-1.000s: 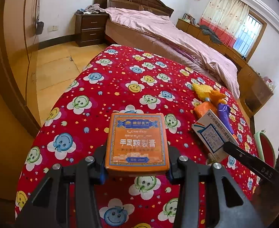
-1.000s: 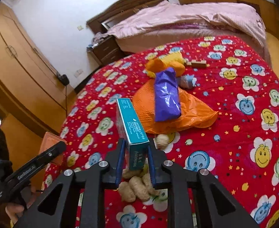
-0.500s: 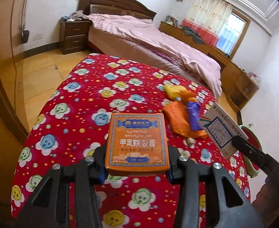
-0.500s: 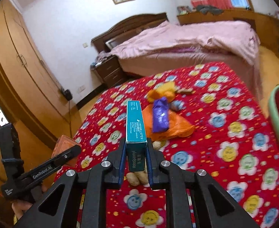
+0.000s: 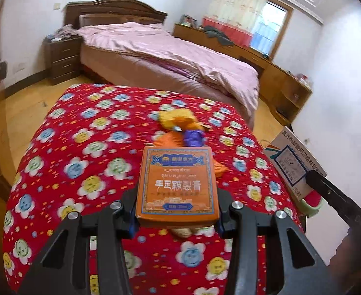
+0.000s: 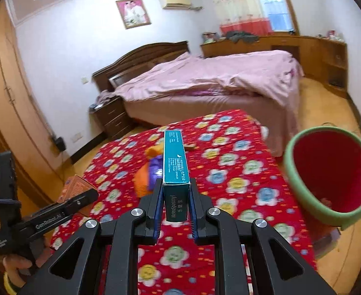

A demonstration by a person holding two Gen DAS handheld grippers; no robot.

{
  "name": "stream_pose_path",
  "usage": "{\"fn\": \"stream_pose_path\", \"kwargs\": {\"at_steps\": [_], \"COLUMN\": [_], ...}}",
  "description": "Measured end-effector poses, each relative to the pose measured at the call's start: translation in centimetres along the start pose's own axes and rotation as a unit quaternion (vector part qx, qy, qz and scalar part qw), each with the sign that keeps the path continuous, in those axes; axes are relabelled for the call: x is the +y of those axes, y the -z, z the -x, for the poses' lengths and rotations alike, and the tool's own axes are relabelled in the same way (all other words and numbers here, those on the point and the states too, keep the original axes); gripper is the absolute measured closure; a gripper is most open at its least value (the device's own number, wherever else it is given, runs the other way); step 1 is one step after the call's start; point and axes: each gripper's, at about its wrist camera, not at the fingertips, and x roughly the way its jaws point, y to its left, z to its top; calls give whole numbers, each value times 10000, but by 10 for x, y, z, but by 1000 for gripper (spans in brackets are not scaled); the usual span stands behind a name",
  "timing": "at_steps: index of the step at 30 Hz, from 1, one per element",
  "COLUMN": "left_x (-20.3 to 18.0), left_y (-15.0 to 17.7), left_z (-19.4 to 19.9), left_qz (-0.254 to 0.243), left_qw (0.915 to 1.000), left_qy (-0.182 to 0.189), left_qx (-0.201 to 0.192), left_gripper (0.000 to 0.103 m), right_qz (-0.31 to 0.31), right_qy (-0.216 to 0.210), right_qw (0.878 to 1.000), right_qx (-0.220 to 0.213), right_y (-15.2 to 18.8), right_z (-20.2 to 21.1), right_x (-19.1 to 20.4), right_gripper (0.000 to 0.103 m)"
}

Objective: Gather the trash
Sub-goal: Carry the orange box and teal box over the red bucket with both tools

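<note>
Red cloth with smiley-flower print (image 5: pixel 87 152) covers the table. Behind it a bed with pink cover (image 6: pixel 217 78), wooden headboard, dark nightstand (image 6: pixel 111 118). Red bin with green rim (image 6: pixel 327 172) stands just off the table's right edge, tilted mouth toward the right wrist camera, something small lying inside.

On the table, mid-cloth: crumpled orange bag (image 5: pixel 178 120) with a purple wrapper (image 5: pixel 192 139) on it; a peanut shell (image 5: pixel 184 232) shows under the orange box.

Left gripper (image 5: pixel 176 211) fingers clamped on the sides of an orange box (image 5: pixel 176 184), held flat above the table, face up, Chinese text "手足皲裂膏", small blue strip below unreadable. Left gripper's side reads "GenRobot.AI" in the right wrist view.

Right gripper (image 6: pixel 174 209) fingers pressed on a teal box (image 6: pixel 175 162), held on edge above the table, end flap reads "MeteoSpasmyl"; its white face shows Chinese print in the left wrist view, mostly too blurred, "20粒" at the corner.
</note>
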Motion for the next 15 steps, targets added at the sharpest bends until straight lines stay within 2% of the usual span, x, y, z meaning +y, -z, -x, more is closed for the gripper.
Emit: {"fn": "stream_pose_path", "kwargs": {"at_steps": [8,15], "left_x": [-55,-90], "left_y": [-7,-11], "left_z": [-8,-22], "left_qz": [-495,-671], "left_qw": [9981,9960], "left_qy": [356,563], "left_qx": [70,185], "left_gripper": [57,57], "right_qz": [-217,-395], "right_qy": [542,981], "right_qw": [9980,9940], "right_qx": [-226,-287], "right_y": [-4,-3], "right_z": [19,32], "right_x": [-39,-69], "right_gripper": [85,85]}}
